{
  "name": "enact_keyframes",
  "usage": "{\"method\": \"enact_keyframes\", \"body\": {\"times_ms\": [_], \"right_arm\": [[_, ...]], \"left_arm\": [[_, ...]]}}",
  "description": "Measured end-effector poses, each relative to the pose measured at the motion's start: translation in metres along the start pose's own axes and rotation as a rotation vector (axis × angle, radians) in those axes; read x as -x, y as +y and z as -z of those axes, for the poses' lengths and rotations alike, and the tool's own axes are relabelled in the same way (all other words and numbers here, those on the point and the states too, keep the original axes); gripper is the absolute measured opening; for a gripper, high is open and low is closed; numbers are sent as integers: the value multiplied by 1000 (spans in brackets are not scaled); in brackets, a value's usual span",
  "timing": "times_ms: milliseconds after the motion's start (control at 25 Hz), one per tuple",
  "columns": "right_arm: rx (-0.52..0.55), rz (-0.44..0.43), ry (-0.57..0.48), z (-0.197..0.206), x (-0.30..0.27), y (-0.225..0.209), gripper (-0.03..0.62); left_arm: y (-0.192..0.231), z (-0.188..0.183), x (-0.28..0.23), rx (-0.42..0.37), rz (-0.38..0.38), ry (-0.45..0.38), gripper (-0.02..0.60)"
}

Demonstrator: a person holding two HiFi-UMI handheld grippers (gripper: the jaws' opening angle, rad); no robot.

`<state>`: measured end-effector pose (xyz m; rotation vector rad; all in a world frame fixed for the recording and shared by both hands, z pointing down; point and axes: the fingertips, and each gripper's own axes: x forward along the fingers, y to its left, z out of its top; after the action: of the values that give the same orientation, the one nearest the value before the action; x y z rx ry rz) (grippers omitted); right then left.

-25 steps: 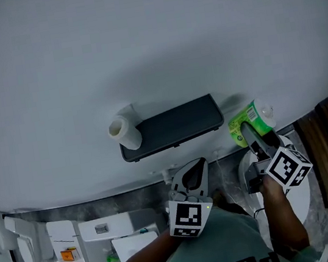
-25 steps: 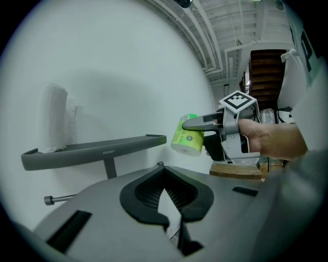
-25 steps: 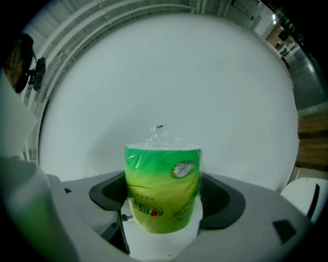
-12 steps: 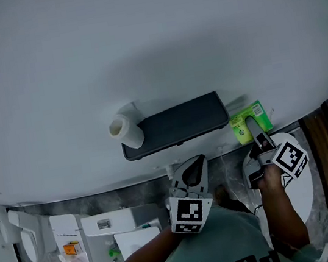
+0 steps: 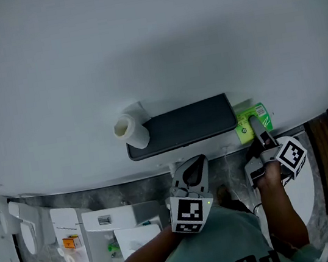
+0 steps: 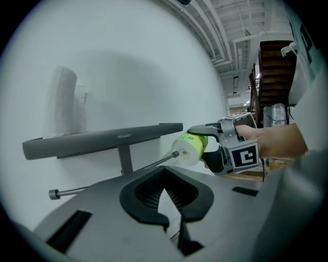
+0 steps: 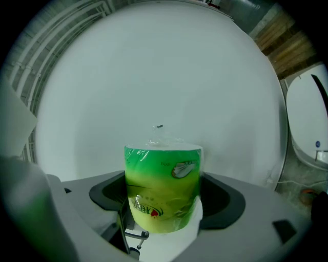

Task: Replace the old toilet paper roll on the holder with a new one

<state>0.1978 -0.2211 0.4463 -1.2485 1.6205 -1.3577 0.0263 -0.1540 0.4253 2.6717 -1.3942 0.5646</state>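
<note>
A dark holder shelf [image 5: 179, 126] is fixed to the white wall, and the old white roll [image 5: 131, 129] stands on its left end. In the left gripper view a thin metal bar [image 6: 118, 174] runs under the shelf [image 6: 102, 139]. My right gripper [image 5: 255, 130] is shut on the new roll in green wrapping [image 5: 252, 121], just right of the shelf. In the left gripper view the new roll [image 6: 193, 146] has its end at the bar's right tip. The right gripper view is filled by this roll [image 7: 163, 187]. My left gripper [image 5: 201, 162] hangs below the shelf, shut and empty.
A toilet [image 5: 70, 241] with a white tank stands at the lower left. A white rounded lid [image 5: 304, 194] lies under my right hand, with wooden panels [image 5: 325, 157] beyond it. A thin cable [image 5: 228, 163] runs down the wall below the shelf.
My right gripper has carried the green roll in toward the wall, up to the right end of the holder. My left gripper has stayed where it was.
</note>
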Motion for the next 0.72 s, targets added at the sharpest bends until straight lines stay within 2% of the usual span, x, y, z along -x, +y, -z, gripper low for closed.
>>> {"method": "enact_keyframes", "body": {"times_ms": [320,520,720], "right_arm": [[-101,-31,29,16,-17,-4,423],[-160,-41,13,20,-20,-6,423],[-179,-51,11,26,-22,-8,422]], "left_arm": [[15,8,4,8,-36,18,5],[21,11,10,12,-53,23,5],[26,14,15,14,-67,24,5]]}}
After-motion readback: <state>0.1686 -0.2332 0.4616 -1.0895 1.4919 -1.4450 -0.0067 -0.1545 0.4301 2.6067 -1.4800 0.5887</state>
